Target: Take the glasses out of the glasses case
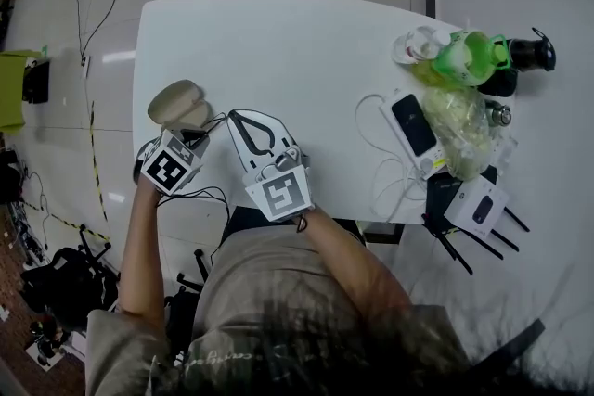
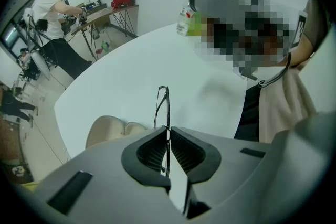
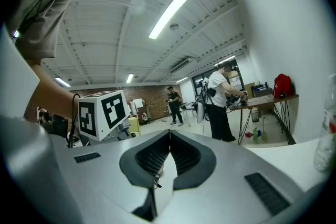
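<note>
The thin dark wire glasses (image 2: 163,105) stick out edge-on from my left gripper (image 2: 168,128), which is shut on their frame just above the white table (image 1: 306,42). The beige glasses case (image 1: 176,100) lies open at the table's front left, just beyond that gripper (image 1: 208,133); it sits low and to the left (image 2: 107,131) in the left gripper view. My right gripper (image 1: 237,116) reaches in from the right, its tips close to the left one. Its jaws (image 3: 169,132) are closed, with a small dark bit of the frame showing in the gap between the pads.
At the table's right end lie a phone on a white box (image 1: 413,123), a crumpled plastic bag (image 1: 459,121), a green bottle (image 1: 469,56), white cables (image 1: 380,172) and a router (image 1: 478,207). People stand at a desk in the background (image 3: 220,97).
</note>
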